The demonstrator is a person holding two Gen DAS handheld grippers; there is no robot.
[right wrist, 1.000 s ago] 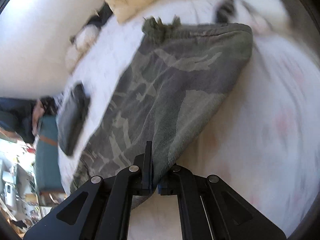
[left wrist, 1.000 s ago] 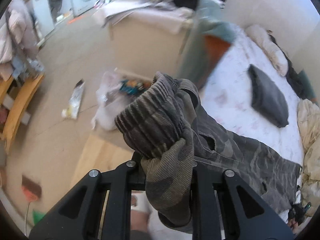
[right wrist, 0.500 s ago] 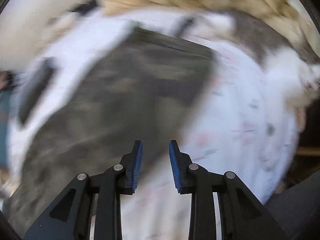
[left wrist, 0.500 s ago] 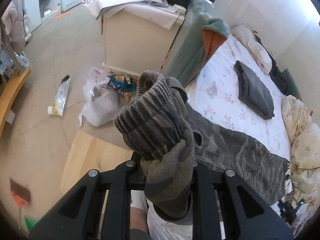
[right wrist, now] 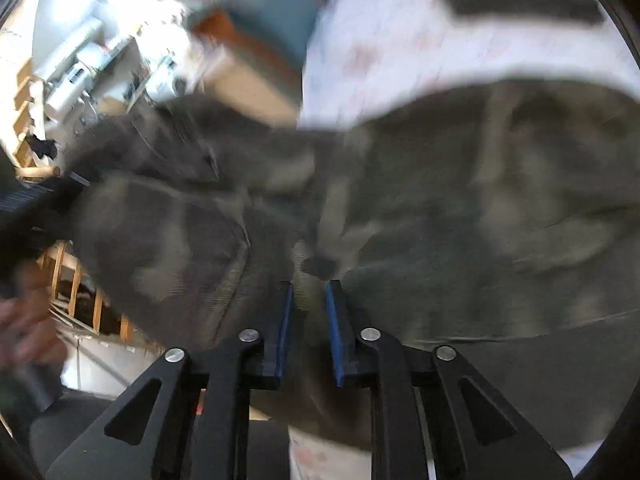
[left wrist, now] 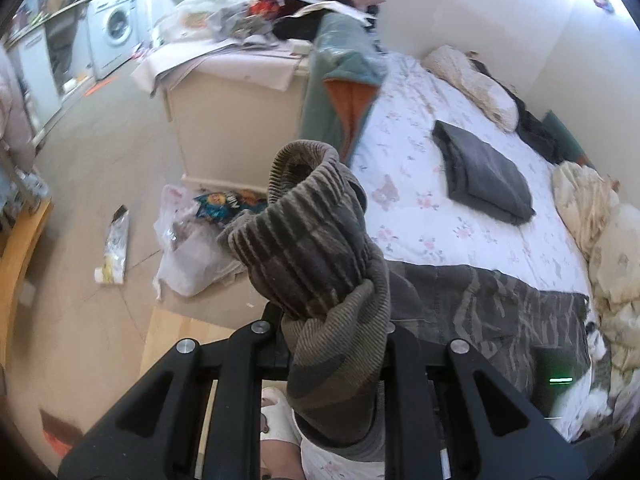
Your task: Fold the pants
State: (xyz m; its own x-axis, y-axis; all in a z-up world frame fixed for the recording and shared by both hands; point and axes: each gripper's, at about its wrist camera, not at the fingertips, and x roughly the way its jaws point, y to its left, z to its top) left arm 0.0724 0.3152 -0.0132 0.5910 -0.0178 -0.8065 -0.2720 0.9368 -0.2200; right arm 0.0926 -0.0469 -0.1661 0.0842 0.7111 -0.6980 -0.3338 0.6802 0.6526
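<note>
Left wrist view: the left gripper (left wrist: 332, 344) is clamped on the ribbed cuff (left wrist: 308, 248) of the camouflage pants (left wrist: 500, 312), its fingers nearly closed with bunched knit between them. The cuff stands up above the fingers and droops over them, so the cloth is plainly soft and limp, with no stiffness of its own. The rest of the pants trails to the right and lies flat on the floral sheet of the bed (left wrist: 420, 184), near its edge, well apart from a folded grey garment (left wrist: 480, 172) farther up the bed. The ribbed band is thicker than the leg cloth and probably gives the surest hold; the thin leg fabric would likely slide or stretch if pinched alone.

Right wrist view: the picture is smeared by motion. The right gripper (right wrist: 308, 332) hangs just over the pants (right wrist: 480, 208), its blue-padded fingers (right wrist: 285, 332) a narrow gap apart and closing. Cloth lies right before the tips, yet nothing shows pressed between the pads, so it has no hold yet. The fabric below looks light and wrinkled, lifted a little at the left where the other gripper carries it. A good place to take it is probably a seam or doubled edge, pinching both layers, since a single layer would sag and spoil the fold.
</note>
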